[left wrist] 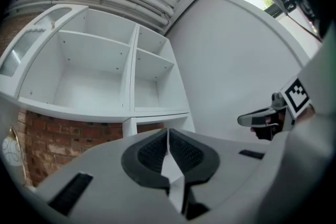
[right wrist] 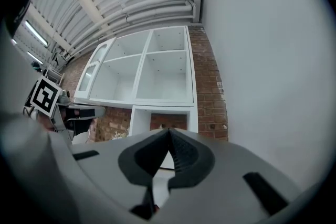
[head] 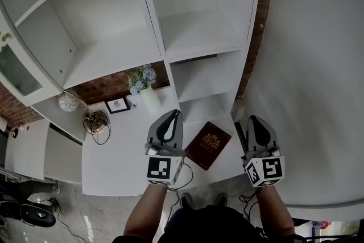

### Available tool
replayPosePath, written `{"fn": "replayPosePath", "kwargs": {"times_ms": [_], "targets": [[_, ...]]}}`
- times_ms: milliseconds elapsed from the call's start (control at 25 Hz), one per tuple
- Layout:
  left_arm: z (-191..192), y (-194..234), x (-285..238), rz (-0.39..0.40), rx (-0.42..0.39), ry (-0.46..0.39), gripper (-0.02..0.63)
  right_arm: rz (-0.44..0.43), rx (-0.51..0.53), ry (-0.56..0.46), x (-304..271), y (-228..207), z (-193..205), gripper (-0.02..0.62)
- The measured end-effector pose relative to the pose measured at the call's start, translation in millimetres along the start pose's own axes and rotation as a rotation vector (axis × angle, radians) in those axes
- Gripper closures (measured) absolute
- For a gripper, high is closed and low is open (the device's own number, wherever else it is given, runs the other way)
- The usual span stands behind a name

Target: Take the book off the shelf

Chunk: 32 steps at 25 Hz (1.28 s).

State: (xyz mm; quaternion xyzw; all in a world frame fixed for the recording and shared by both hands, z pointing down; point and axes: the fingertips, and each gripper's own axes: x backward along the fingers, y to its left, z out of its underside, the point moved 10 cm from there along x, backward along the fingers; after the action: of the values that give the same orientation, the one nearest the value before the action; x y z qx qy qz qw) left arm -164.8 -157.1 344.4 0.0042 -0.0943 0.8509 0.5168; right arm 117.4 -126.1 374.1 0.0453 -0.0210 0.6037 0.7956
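Both of my grippers are shut with nothing in them. My left gripper [head: 176, 113] has its jaws pressed together along their whole length, pad against pad, and my right gripper [head: 253, 118] is closed the same way. In each gripper view only a thin seam shows between the ribbed dark pads.

The book [head: 209, 145] lies flat on the white counter [head: 122, 151], cover up, between my two grippers. It is just to the right of my left gripper and a little further to the left of my right one. It is dark red with a gold emblem [head: 212, 139] in the middle of the cover. Its long axis runs on a slant: the near end sits closer to my left gripper, and the far end angles away from me and toward my right gripper, pointing at the low open compartment of the white shelf unit [head: 170, 37] ahead of both jaws. I cannot tell whether my left gripper touches the book's near corner or hangs above it.

Beyond my left gripper's tips stands a white vase [head: 149, 98] with pale blue flowers. Further to its left are a small framed picture [head: 117, 104] and a wire ornament [head: 96, 122].
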Motion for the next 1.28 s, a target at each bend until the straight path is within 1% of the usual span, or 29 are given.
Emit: {"fn": "replayPosePath", "kwargs": {"times_ms": [80,160,240,440,600,1280], "targets": [[-4,0,3,0.000,-0.004,0.003,0.586,-0.004,-0.006,-0.011,1,1,-3,0.594],[-6,0,3,-0.007,-0.009,-0.038,0.586,-0.003,-0.008,-0.018,1,1,-7,0.594],[-7,1,3,-0.012,-0.011,-0.051,0.586,-0.004,-0.003,-0.025,1,2,-8,0.594],[-6,0,3,-0.014,-0.023,-0.048,0.586,-0.009,0.023,-0.036,0,5,-8,0.594],[-7,1,3,-0.012,-0.016,-0.044,0.586,-0.013,0.036,-0.042,0,6,-10,0.595],[-9,2,-2,0.005,-0.024,-0.055,0.586,-0.014,0.035,-0.044,-2,6,-12,0.595]]}}
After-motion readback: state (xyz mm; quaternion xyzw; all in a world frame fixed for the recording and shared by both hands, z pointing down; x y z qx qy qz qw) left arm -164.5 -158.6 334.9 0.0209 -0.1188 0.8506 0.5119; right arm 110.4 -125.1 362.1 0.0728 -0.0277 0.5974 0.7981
